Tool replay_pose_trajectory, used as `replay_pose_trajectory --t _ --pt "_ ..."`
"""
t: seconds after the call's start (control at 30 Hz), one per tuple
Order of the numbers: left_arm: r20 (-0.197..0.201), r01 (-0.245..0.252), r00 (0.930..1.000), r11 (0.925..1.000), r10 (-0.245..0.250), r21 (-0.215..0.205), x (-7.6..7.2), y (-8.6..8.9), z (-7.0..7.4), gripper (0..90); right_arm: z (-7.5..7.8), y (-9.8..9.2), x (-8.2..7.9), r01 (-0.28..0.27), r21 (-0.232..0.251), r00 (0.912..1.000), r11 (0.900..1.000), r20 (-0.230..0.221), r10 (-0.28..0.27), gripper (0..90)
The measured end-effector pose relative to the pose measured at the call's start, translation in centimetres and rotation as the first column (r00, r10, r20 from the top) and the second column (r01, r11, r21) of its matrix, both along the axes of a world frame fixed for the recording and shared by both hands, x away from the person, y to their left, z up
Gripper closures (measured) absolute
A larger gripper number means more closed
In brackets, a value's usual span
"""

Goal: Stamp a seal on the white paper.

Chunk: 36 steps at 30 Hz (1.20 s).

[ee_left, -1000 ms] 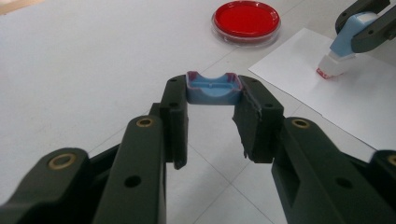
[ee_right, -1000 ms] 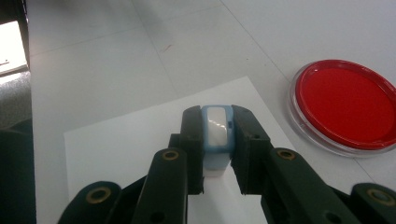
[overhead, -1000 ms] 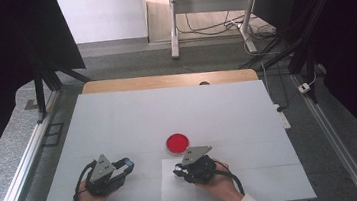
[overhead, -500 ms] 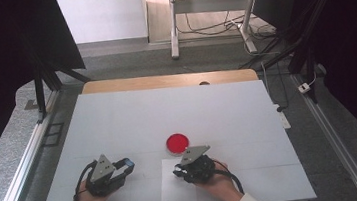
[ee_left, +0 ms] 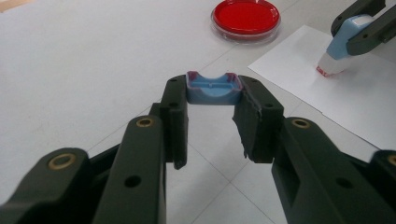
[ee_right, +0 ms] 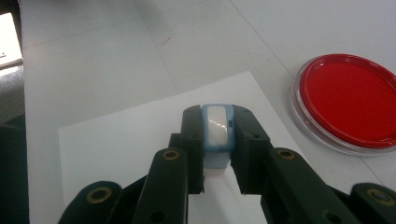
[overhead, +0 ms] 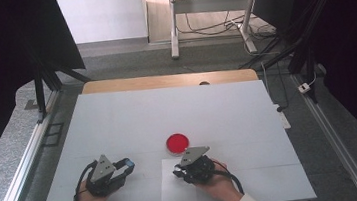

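Right claw (ee_right: 217,140) is clamped on a blue stamp (ee_right: 216,135), jaws tight against both its sides. Seen from the left gripper view, the stamp (ee_left: 343,44) stands tilted with its red-inked face down on the white paper sheet (overhead: 175,188). Read: it's being pressed to print, so the sheet sits directly under it, on the near side of the red ink pad.

Left claw (ee_left: 212,100) is closed on the stamp's blue cap (ee_left: 214,88), gripped at the jaw tips and held just above the bench, to the near left of the ink pad. Likely parked there to keep the cap out of the way and ready to go back on.

Red ink pad (overhead: 177,143), a round clear-rimmed dish, lies open just beyond the sheet's far edge, close enough for re-inking without a long reach.

Bench (overhead: 118,122) is a flat white top with faint seam lines, with a wooden strip along its far edge. Around it: grey speckled floor, black frame struts and dark curtains at both sides. Behind the bench, well past the ink pad, a metal-legged table with loose cables on the floor.
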<state>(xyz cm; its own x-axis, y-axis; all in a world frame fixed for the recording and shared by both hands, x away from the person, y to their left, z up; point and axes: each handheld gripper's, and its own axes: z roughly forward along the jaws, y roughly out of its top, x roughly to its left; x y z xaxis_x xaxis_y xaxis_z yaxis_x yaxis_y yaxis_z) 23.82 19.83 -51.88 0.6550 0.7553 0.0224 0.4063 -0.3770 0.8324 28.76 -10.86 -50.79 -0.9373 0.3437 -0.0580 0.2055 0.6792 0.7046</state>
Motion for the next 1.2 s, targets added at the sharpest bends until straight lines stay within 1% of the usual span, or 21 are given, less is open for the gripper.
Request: replay_pose_trajectory --t 0.03,0.13,0.23,0.3,0.37,0.4,0.57,0.73,0.8,0.83,1.0,1.2 --pt "0.000 0.000 1.0000 1.0000 0.000 0.000 -0.01 0.00 0.00 65.1 -0.01 -0.02 -0.01 0.001 -0.001 1.0000 1.000 0.001 -0.001 75.5" --pt "0.001 -0.001 1.0000 1.0000 0.001 -0.001 0.00 0.02 -0.01 65.1 -0.21 -0.20 -0.03 -0.002 0.020 1.0000 1.000 0.004 0.002 75.6" --pt "0.000 -0.001 1.0000 1.0000 0.001 -0.003 0.02 0.05 -0.03 65.1 -0.28 -0.28 -0.12 0.008 0.031 1.0000 0.999 -0.004 -0.008 75.6" --pt "0.000 -0.001 1.0000 1.0000 0.001 -0.003 0.02 0.04 -0.03 65.1 -0.30 -0.30 -0.12 0.006 0.029 1.0000 1.000 0.001 -0.006 75.6" --pt "0.000 -0.001 1.0000 1.0000 0.001 -0.002 0.01 0.02 -0.02 65.1 -0.30 -0.28 -0.13 -0.006 0.022 0.9999 1.000 0.015 0.005 75.7" --pt "-0.001 0.000 1.0000 1.0000 0.000 -0.001 0.01 0.01 -0.02 65.1 -0.26 -0.24 -0.20 -0.002 0.016 0.9999 1.000 0.014 0.001 75.8" --pt "0.001 -0.001 1.0000 1.0000 0.001 -0.003 0.00 0.02 0.01 65.0 -0.31 -0.18 -0.24 -0.001 0.021 0.9999 1.000 0.014 0.001 75.9" --pt "0.001 -0.001 1.0000 1.0000 0.001 -0.004 0.01 0.06 0.02 65.0 -0.23 -0.13 -0.23 -0.003 0.006 0.9998 1.000 0.019 0.003 75.9" --pt "0.002 -0.002 1.0000 1.0000 0.002 -0.005 -0.01 0.06 0.02 65.0 -0.16 -0.11 -0.19 0.000 -0.002 0.9999 1.000 0.013 0.000 76.0" --pt "0.002 -0.003 1.0000 1.0000 0.003 -0.005 -0.01 0.07 0.02 65.0 -0.20 -0.09 -0.18 -0.001 0.006 0.9999 1.000 0.010 0.001 76.0" --pt "0.001 -0.008 1.0000 1.0000 0.008 -0.006 0.01 0.13 0.02 65.0 -0.17 0.04 -0.29 -0.003 -0.004 0.9998 1.000 0.020 0.003 76.0" --pt "0.002 -0.007 1.0000 1.0000 0.007 -0.004 0.02 0.15 0.03 65.0 -0.18 -0.04 -0.19 -0.004 -0.001 0.9999 1.000 0.013 0.004 76.0"
